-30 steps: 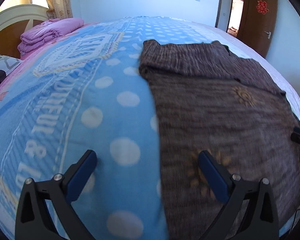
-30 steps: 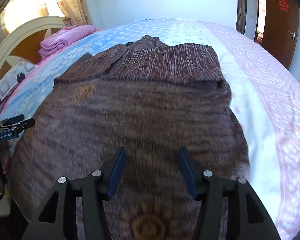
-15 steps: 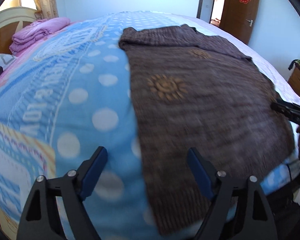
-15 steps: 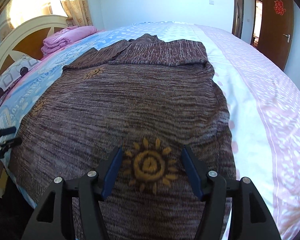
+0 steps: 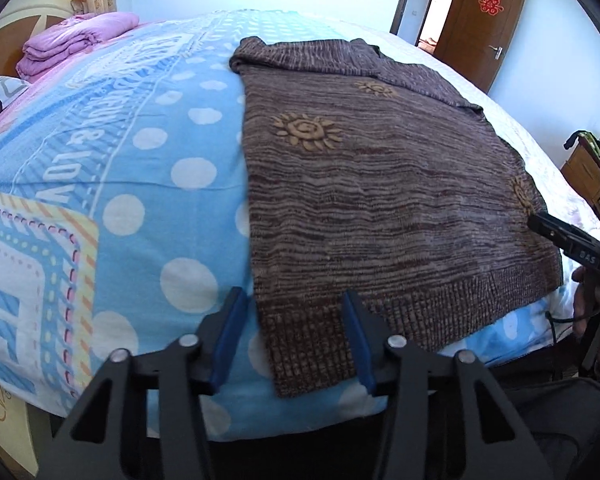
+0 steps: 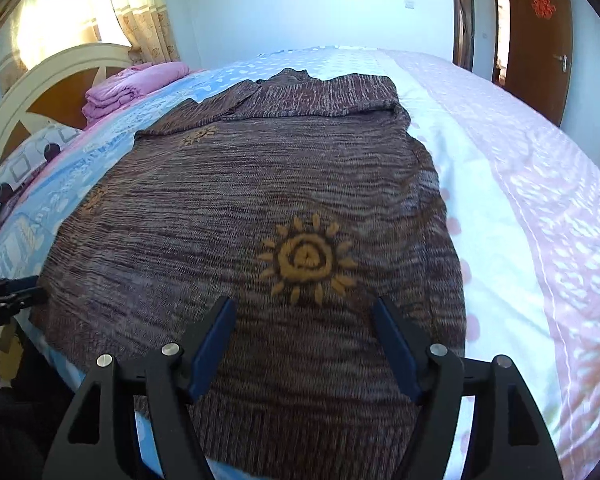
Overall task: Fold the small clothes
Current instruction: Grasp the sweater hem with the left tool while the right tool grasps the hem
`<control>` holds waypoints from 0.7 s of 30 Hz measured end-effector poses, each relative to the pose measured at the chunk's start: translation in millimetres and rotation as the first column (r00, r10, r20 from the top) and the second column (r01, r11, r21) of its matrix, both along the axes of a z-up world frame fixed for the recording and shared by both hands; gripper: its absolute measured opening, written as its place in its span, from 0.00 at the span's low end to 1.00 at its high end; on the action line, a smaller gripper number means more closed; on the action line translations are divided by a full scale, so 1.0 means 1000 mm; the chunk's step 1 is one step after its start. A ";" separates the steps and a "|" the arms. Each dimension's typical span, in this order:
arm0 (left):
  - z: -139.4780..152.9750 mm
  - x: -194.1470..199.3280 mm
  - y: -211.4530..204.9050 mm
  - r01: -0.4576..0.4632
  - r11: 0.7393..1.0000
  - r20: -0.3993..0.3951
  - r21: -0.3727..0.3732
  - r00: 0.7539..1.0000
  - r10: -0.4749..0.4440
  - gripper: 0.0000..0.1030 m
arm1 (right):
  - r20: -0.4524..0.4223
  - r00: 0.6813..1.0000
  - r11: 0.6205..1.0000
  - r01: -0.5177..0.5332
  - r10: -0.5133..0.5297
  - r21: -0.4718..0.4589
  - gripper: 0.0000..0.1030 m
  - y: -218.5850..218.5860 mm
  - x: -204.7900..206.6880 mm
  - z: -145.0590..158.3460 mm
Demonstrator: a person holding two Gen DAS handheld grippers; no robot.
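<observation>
Left claw (image 5: 292, 332) had just been closing, its pads astride the brown sweater's (image 5: 380, 200) hem corner, not gripping; right claw (image 6: 304, 344) had just been opening, empty, above it.

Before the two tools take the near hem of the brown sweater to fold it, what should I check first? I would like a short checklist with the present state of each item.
1. Brown knitted sweater with yellow sun motifs lies flat on the bed: ok.
2. Left tool stands over the hem's left corner, its jaws just closing around it, pads not yet pressing: ok.
3. Right tool stands over the hem, its jaws just opening: ok.
4. Right tool is at the hem's right corner: not ok, the corner lies further right.
5. Sleeves are folded in across the top: ok.
6. Blue dotted bedsheet stays out of the left tool's pinch: cannot tell.
</observation>
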State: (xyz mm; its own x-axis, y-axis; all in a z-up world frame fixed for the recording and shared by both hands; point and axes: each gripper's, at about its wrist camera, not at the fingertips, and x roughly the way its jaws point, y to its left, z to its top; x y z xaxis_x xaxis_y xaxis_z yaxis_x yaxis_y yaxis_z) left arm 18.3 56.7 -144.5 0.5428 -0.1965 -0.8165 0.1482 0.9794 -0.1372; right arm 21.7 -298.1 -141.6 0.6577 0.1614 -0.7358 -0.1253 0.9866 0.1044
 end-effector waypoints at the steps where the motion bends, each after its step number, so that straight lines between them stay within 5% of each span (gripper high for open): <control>1: 0.001 -0.001 -0.001 0.002 1.000 -0.001 0.001 1.000 -0.002 0.38 | -0.005 1.000 1.000 0.011 -0.010 0.023 0.70 -0.005 -0.003 0.001; 8: -0.004 -0.001 -0.007 0.018 1.000 -0.023 0.006 1.000 -0.018 0.47 | -0.032 0.995 0.990 0.097 -0.094 0.100 0.70 -0.036 -0.018 0.003; 21: -0.004 -0.006 -0.013 -0.017 0.987 0.004 0.161 1.000 0.017 0.56 | -0.093 0.985 0.985 0.154 -0.147 0.075 0.70 -0.056 -0.048 -0.007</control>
